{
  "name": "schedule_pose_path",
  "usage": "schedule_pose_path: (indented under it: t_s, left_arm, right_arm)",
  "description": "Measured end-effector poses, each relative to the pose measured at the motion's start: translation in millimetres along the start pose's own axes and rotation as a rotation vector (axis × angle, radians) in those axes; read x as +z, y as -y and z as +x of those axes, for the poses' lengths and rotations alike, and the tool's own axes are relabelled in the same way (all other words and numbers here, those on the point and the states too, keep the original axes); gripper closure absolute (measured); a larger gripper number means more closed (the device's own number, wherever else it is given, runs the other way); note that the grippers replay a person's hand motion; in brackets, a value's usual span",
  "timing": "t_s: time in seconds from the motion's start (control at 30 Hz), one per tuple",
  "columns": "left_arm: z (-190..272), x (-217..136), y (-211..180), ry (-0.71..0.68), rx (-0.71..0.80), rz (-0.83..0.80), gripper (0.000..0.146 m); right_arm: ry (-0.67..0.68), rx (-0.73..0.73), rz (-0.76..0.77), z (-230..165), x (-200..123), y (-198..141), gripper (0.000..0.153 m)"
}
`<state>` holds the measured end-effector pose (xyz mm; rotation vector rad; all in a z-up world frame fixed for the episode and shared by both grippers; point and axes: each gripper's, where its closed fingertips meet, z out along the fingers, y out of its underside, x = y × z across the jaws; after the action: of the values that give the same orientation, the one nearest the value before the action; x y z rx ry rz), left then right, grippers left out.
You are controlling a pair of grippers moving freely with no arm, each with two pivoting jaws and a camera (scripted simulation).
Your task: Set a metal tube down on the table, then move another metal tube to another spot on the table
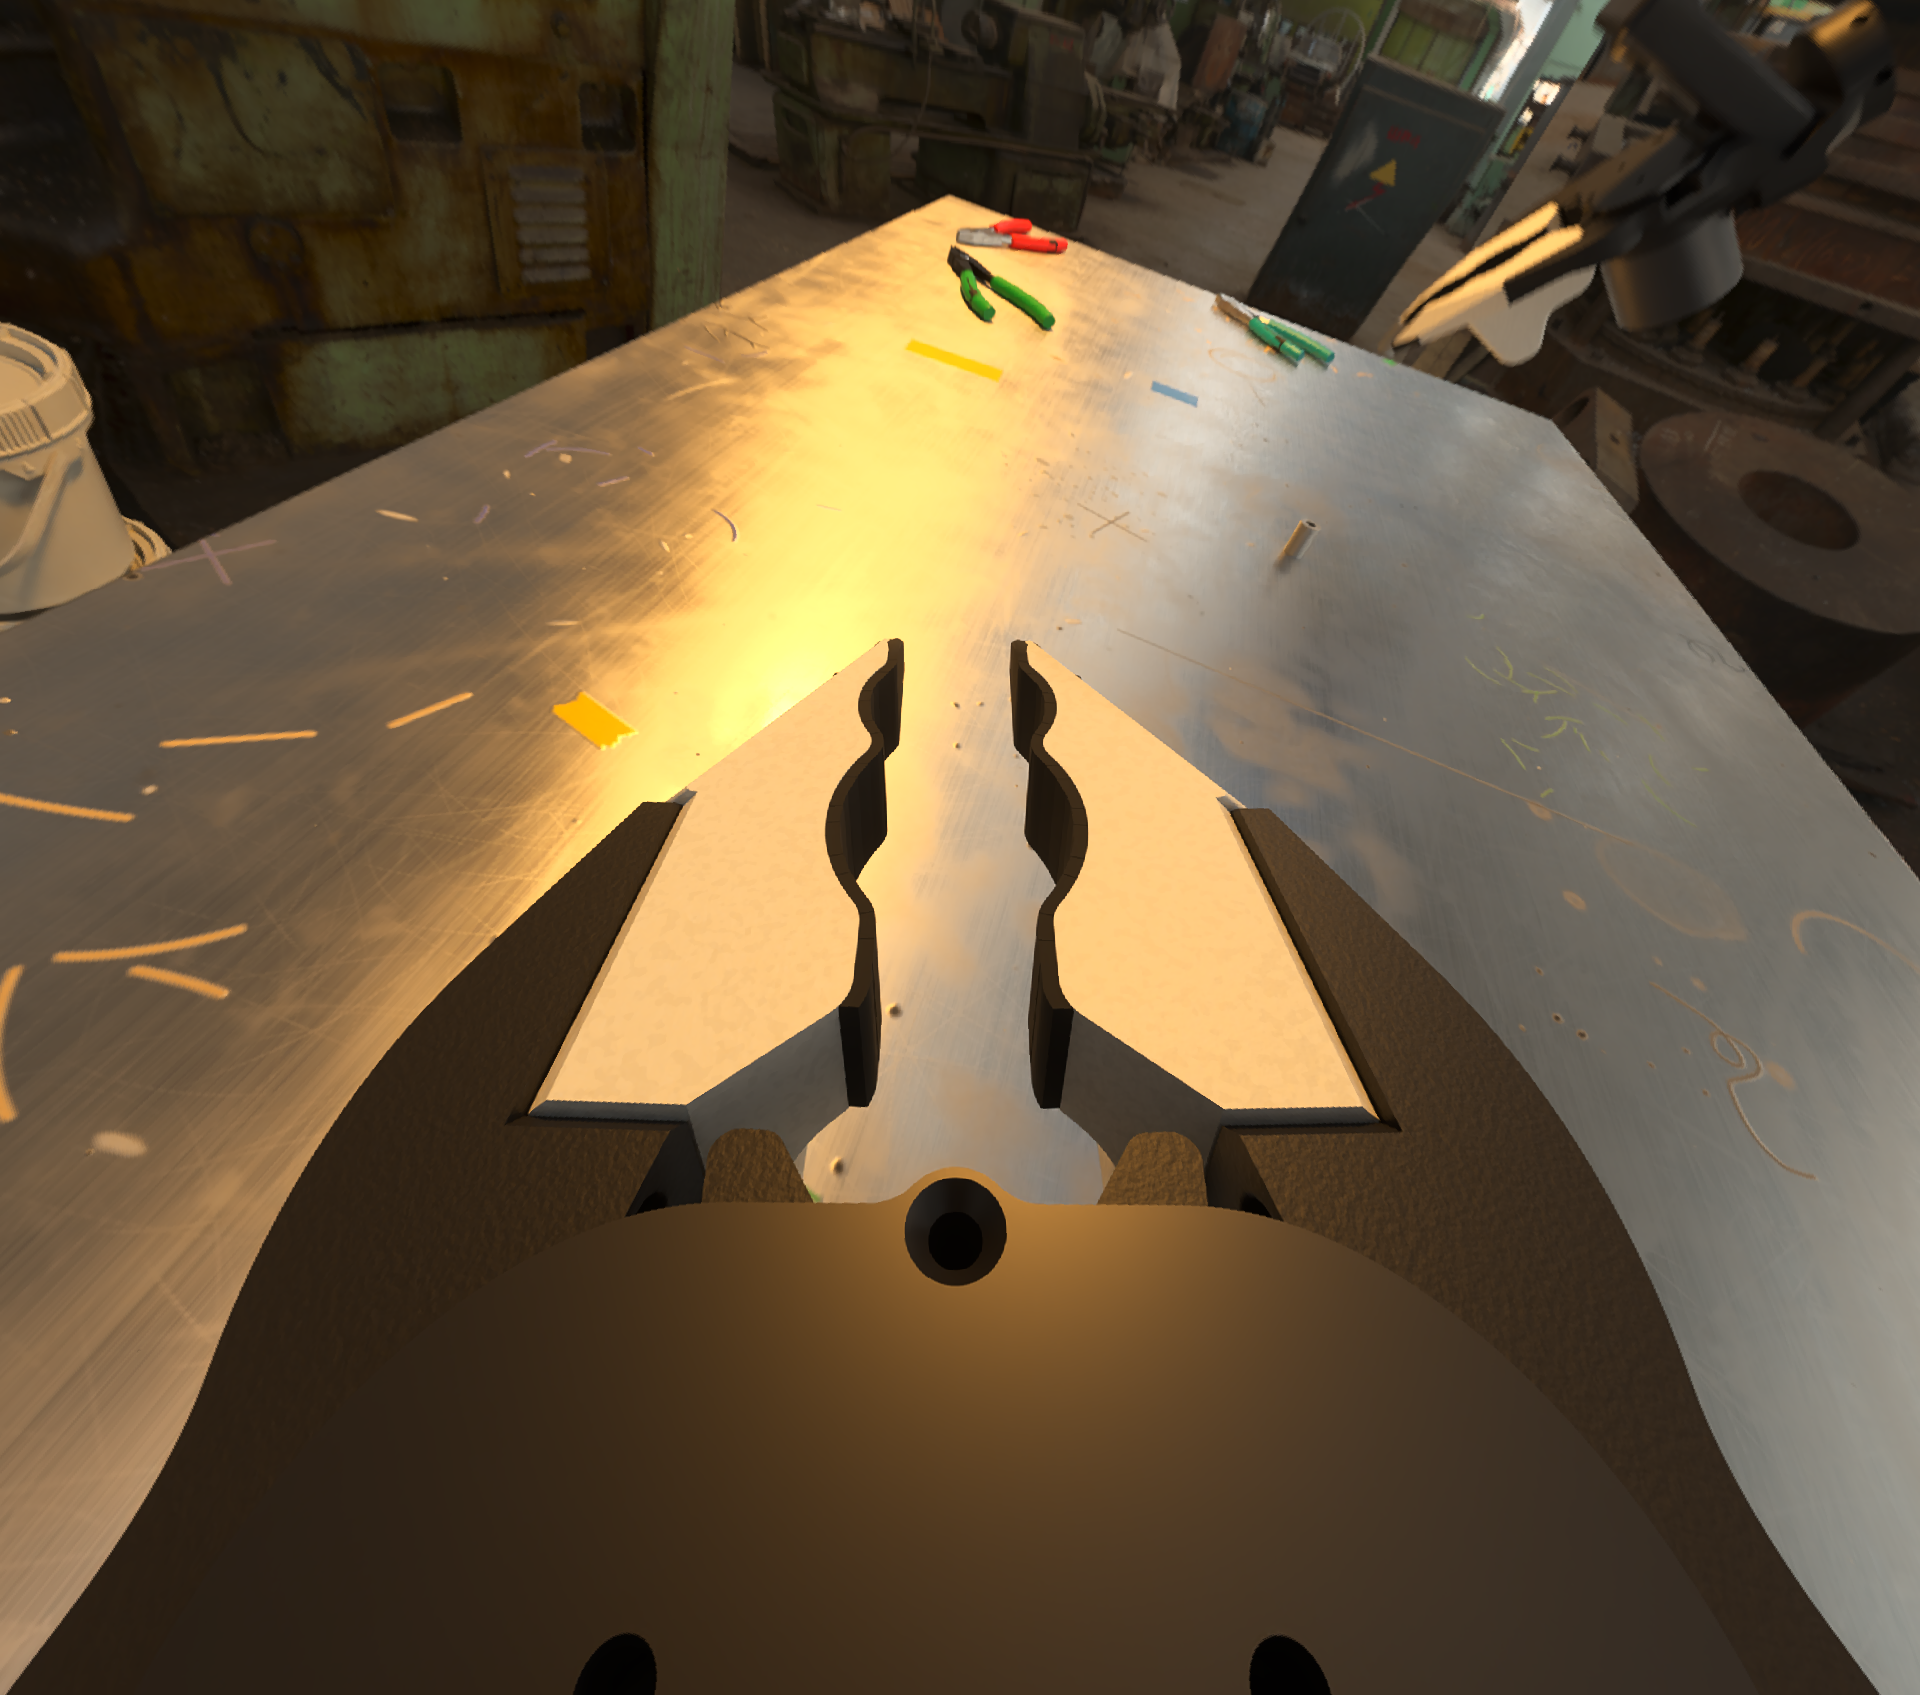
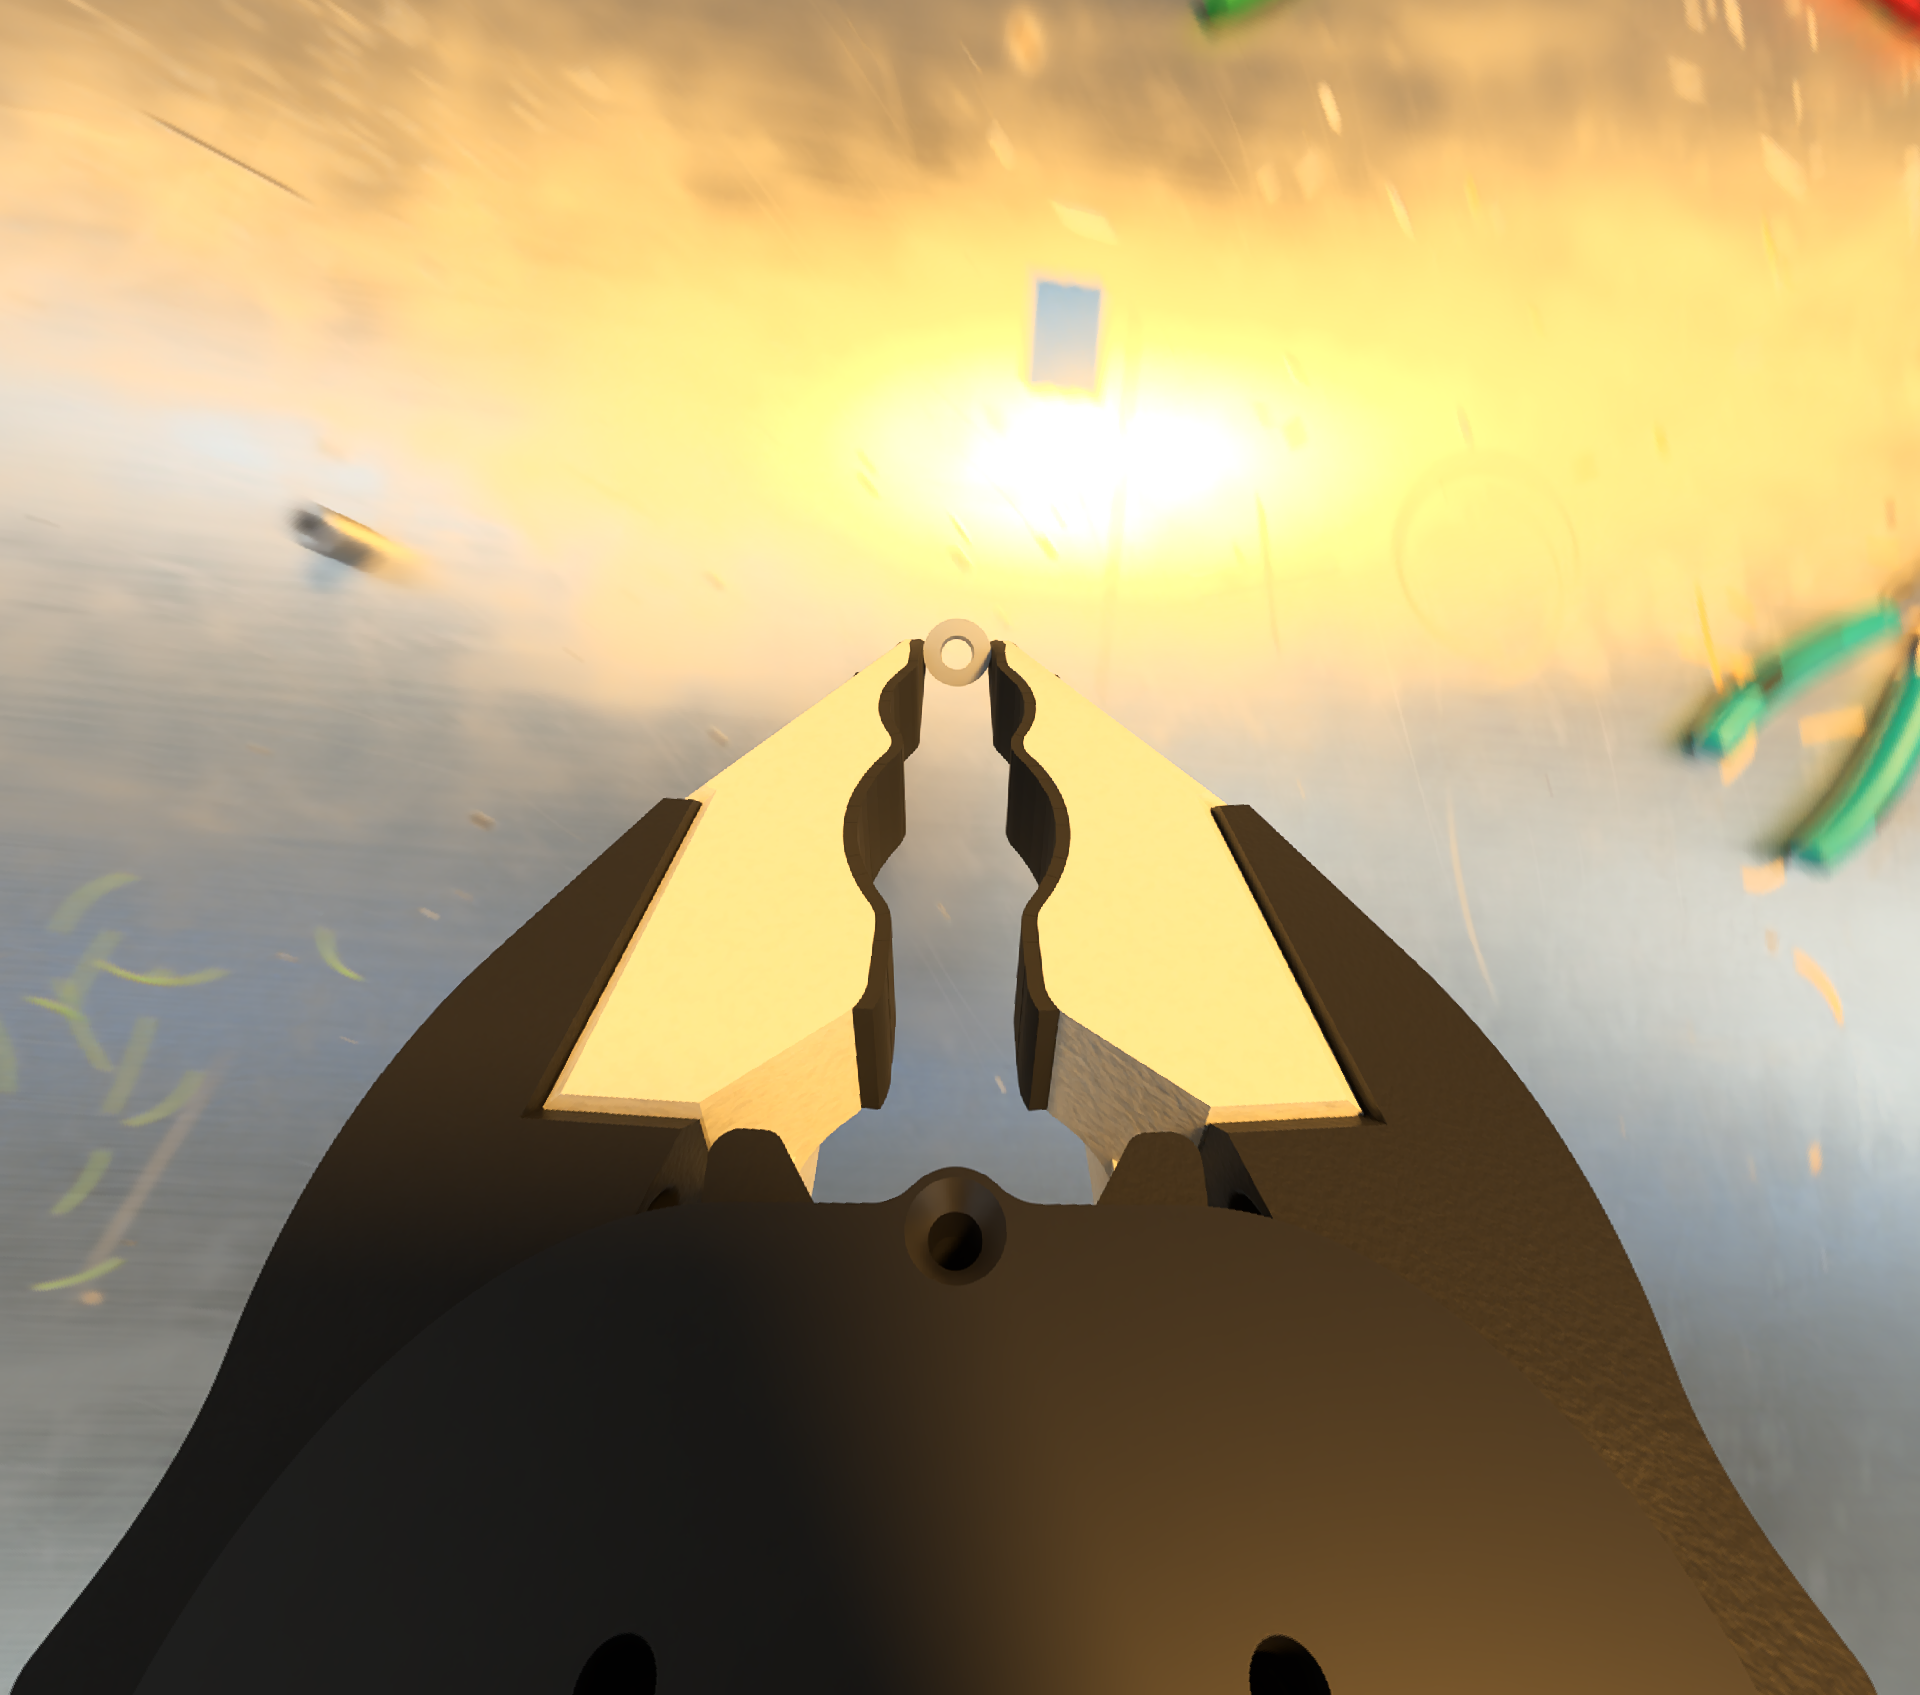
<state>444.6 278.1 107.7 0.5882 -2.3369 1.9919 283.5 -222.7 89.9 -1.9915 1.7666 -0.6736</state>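
Note:
My left gripper point(image 1: 958, 653) is open and empty, low over the steel table point(image 1: 727, 554). A small metal tube point(image 1: 1297, 544) lies on the table ahead and to its right, apart from the fingers. My right gripper point(image 2: 956, 660) is shut on a second metal tube point(image 2: 934, 651), pinched at the very fingertips and seen end-on, above the table. The lying tube also shows in the right wrist view point(image 2: 348, 539), to the left. The right gripper point(image 1: 1413, 326) also shows in the left wrist view, raised over the table's far right edge.
Green pliers point(image 1: 1003, 289) and red pliers point(image 1: 1023, 237) lie at the far end, and another green pair point(image 1: 1283, 336) at the far right. Yellow tape point(image 1: 954, 359) and blue tape point(image 1: 1174, 394) mark the table. A pale bucket point(image 1: 42, 482) stands off the left edge.

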Motion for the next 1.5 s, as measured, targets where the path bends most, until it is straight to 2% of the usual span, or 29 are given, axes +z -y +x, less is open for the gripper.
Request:
schedule_pose_path:
  t_s: [0.07, 0.13, 0.23, 0.27, 0.33, 0.43, 0.53, 0.67, 0.7, 0.77, 0.93, 1.1, 1.2, 1.33, 1.5]
  left_arm:
    - [0.0, 3.0, -3.1, -0.005, -0.004, -0.029, 0.126]
    - [-0.4, 5.3, -5.6, -0.002, -0.005, -0.05, 0.126]
    - [0.7, 6.5, -7.1, -0.001, 0.008, -0.063, 0.126]
    - [1.3, 6.3, -7.1, 0.0, 0.015, -0.063, 0.126]
    - [3.1, 5.1, -6.3, 0.0, 0.029, -0.054, 0.126]
    - [6.4, 1.8, -4.1, -0.012, 0.045, -0.031, 0.126]
    - [8.1, -1.4, -1.2, -0.028, 0.042, -0.005, 0.126]
    - [6.0, -6.2, 3.1, -0.033, 0.014, 0.032, 0.126]
    - [5.2, -7.4, 4.3, -0.031, 0.008, 0.044, 0.126]
    - [3.5, -8.9, 5.8, -0.027, -0.004, 0.057, 0.126]
    - [0.4, -7.5, 4.8, -0.023, -0.026, 0.047, 0.126]
    - [-4.2, -4.8, 2.7, -0.007, -0.05, 0.028, 0.126]
    - [-6.4, -2.7, 0.8, 0.011, -0.052, 0.012, 0.126]
    - [-5.9, 6.7, -9.7, 0.033, -0.022, -0.081, 0.126]
    - [-4.2, 22.8, -25.2, 0.062, -0.022, -0.238, 0.126]
  right_arm:
    - [0.063, -0.073, 0.063, -30.8, 0.8, 39.3, 0.141]
    - [0.183, -0.187, 0.096, -83.9, 21.4, 84.4, 0.141]
    - [0.442, -0.401, 0.066, -189.0, 79.1, 133.6, 0.141]
    - [0.477, -0.484, 0.03, -216.4, 101.8, 144.2, 0.141]
    - [0.5, -0.619, 0.006, -256.8, 143.2, 167.6, 0.141]
    - [0.548, -0.695, 0.033, -286.4, 185.2, 202.3, 0.141]
    - [0.576, -0.758, -0.045, -293.4, 209.2, 209.6, 0.141]
    - [0.585, -0.761, -0.053, -291.9, 213.8, 211.7, 0.139]
    - [0.585, -0.733, -0.031, -290.7, 210.3, 213.9, 0.122]
    - [0.588, -0.641, 0.028, -286.1, 196.1, 219.6, 0.109]
    - [0.535, -0.346, 0.291, -268.0, 141.8, 221.9, 0.105]
    - [0.414, -0.054, 0.445, -234.2, 121.6, 192.1, 0.1]
    - [0.322, 0.02, 0.468, -215.6, 113.4, 174.3, 0.097]
    - [0.226, 0.087, 0.522, -201.3, 101.9, 158.7, 0.074]
    - [0.208, 0.146, 0.686, -189.4, 89.9, 162.1, 0.067]
